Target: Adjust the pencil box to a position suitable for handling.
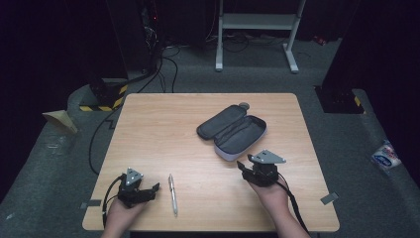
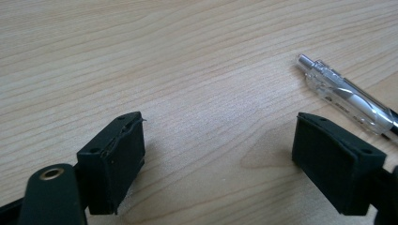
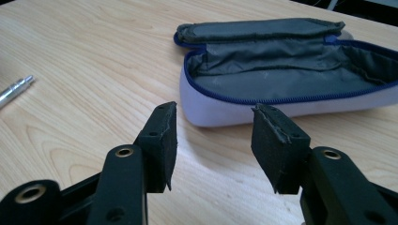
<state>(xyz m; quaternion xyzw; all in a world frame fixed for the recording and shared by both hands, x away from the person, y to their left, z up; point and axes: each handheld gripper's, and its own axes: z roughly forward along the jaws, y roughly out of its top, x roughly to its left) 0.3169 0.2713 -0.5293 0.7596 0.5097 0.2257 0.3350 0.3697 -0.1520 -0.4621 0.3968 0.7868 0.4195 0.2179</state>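
- High view: a pen [image 1: 172, 194] was seen lying on the worktop [image 1: 163, 134], just beside the left gripper [image 1: 148, 192], whose fingers were spread wide with nothing between them.
- An open pencil case [image 1: 233, 131] lay near the right gripper [image 1: 241, 165]; its fingers were apart and empty.
- Printing on the pen barrel was too blurred to be read.

No text can be read anywhere — the pen's [image 2: 349, 96] print is blurred.
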